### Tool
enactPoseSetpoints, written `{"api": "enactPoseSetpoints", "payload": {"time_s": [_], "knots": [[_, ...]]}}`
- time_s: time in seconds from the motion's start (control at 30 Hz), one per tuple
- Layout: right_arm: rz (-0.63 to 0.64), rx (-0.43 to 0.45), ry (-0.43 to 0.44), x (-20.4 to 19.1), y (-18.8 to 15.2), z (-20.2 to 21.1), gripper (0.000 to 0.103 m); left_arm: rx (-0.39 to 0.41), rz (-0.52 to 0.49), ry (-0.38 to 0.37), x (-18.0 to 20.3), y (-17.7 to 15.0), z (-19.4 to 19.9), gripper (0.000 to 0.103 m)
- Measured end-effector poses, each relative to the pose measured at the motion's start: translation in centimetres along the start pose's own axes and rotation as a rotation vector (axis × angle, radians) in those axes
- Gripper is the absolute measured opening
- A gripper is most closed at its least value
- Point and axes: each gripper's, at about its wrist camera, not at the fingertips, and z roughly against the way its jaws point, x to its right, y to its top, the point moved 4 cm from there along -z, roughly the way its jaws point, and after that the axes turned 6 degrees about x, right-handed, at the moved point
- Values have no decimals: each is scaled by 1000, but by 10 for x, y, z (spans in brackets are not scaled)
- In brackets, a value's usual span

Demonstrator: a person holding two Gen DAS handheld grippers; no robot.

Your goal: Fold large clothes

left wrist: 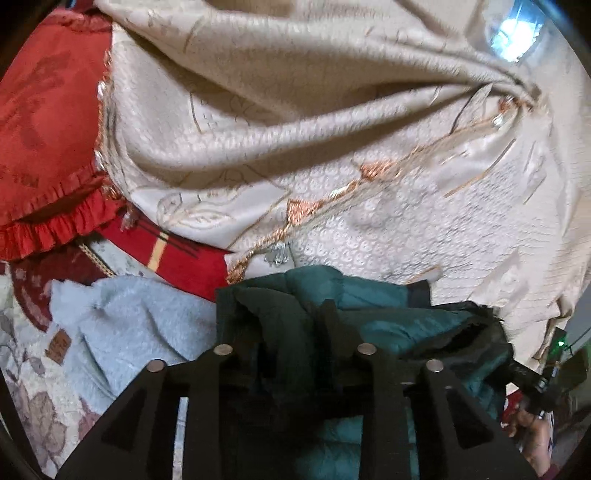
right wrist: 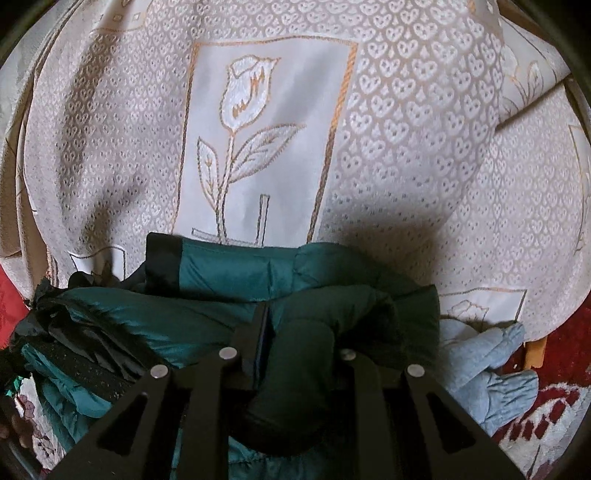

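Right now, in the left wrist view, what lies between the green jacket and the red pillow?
The grey sweater and a red striped cloth lie between the green jacket and the red pillow.

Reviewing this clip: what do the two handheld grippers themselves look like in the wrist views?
The left gripper and the right gripper look alike: matte black plastic, two tapered fingers on angular black linkage bars with elongated cut-outs and round silver pivot pins. No cables, markings or sleeves are visible on them.

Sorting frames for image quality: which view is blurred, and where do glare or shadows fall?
Left wrist view: motion-blurred cream cloth, with blown-out glare from a window top right. Right wrist view: sharp, the tulip embroidery crisp, and a dark shadow falls on the cloth above the green jacket. Both show fisheye bending at the edges.
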Motion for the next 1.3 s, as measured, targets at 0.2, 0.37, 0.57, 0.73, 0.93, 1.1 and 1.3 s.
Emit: {"api": "enactPoseSetpoints", "payload": {"time_s": [0.2,0.37,0.57,0.73,0.93,1.1,1.3], "knots": [[9,-11,-19,-20,3,-11,22,135,-22,51,3,-1,40,38],[-34,-31,44,-25,13,-10,35,137,-57,42,12,-16,44,38],[-83,60,180,-35,23,31,65,51,-123,87,28,-44,10,38],[-91,146,258,-46,26,58,72,6,-118,140,26,-57,-18,38],[-33,258,340,-69,23,84,75,0,-141,178,26,-58,-35,38],[168,108,248,-115,-1,37,75,-21,-157,209,25,-59,-42,38],[272,6,90,-135,-15,-37,75,-35,-206,247,24,-62,-53,39]]}}
